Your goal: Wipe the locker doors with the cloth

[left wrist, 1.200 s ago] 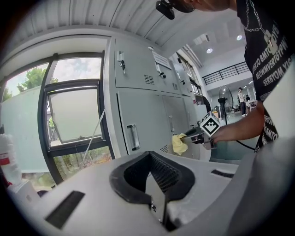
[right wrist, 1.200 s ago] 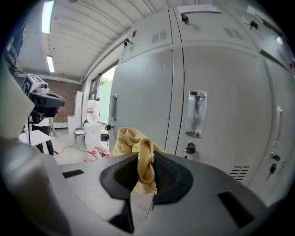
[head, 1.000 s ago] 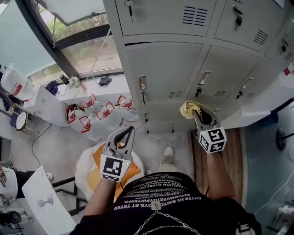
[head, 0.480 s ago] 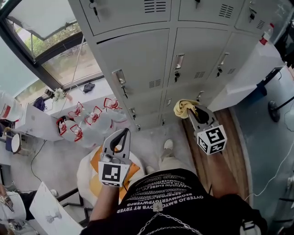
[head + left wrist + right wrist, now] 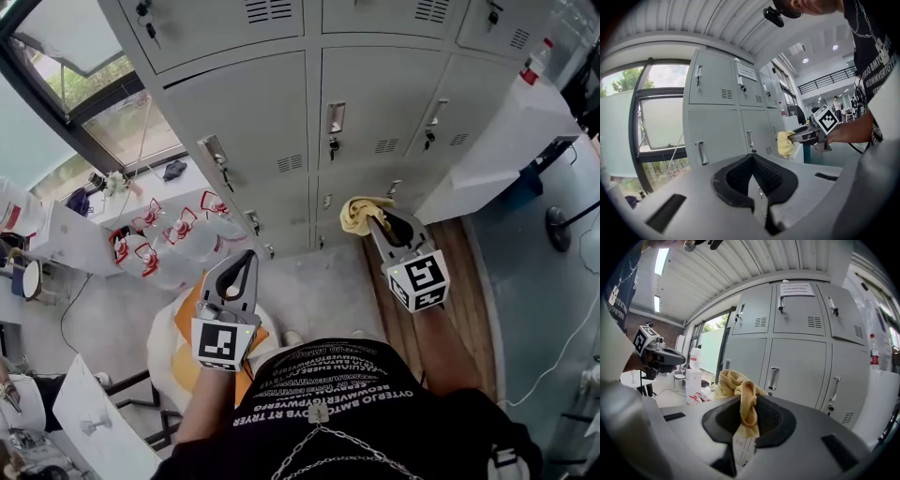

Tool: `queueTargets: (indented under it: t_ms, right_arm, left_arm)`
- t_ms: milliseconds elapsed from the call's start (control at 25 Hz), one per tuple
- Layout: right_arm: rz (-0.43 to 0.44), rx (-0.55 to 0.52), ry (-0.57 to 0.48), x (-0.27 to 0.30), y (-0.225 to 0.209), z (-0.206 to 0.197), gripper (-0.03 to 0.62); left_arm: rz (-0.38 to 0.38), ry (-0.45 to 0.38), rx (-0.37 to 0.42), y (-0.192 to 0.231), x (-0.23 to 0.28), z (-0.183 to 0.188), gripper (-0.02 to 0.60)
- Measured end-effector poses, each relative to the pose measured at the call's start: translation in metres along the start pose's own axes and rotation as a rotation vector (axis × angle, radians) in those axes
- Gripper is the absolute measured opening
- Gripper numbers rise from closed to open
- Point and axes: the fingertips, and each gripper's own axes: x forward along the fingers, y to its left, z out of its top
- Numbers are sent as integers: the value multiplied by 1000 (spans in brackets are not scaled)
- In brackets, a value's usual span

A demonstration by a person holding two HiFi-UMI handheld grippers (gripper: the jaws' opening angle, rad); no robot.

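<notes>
Grey metal locker doors (image 5: 384, 94) with handles and vents fill the top of the head view and stand ahead in the right gripper view (image 5: 797, 366). My right gripper (image 5: 380, 221) is shut on a yellow cloth (image 5: 360, 212), held a short way in front of the lower lockers. The cloth (image 5: 740, 394) bunches up between the jaws in the right gripper view. My left gripper (image 5: 240, 272) hangs lower left, away from the lockers, shut with nothing in it. In the left gripper view the right gripper (image 5: 811, 136) and the cloth (image 5: 785, 143) show to the right.
A window (image 5: 84, 103) stands left of the lockers. Packs of bottles (image 5: 173, 239) lie on the floor below it, and a white-and-orange bag (image 5: 178, 337) sits by my left side. A white counter (image 5: 506, 141) juts out at the right above a wooden floor strip (image 5: 469, 281).
The view has swung so the lockers sit more centred. My right gripper with the cloth has shifted left and a little up along the lower lockers; the left gripper has barely moved.
</notes>
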Motion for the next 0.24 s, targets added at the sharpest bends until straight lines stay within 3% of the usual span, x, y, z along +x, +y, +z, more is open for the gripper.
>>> queueTargets:
  t_ms: [240]
  right_arm:
    - [55,5,-37,-32,-40,-1,54]
  left_arm:
    - [-9,6,7,-66,44,20,5]
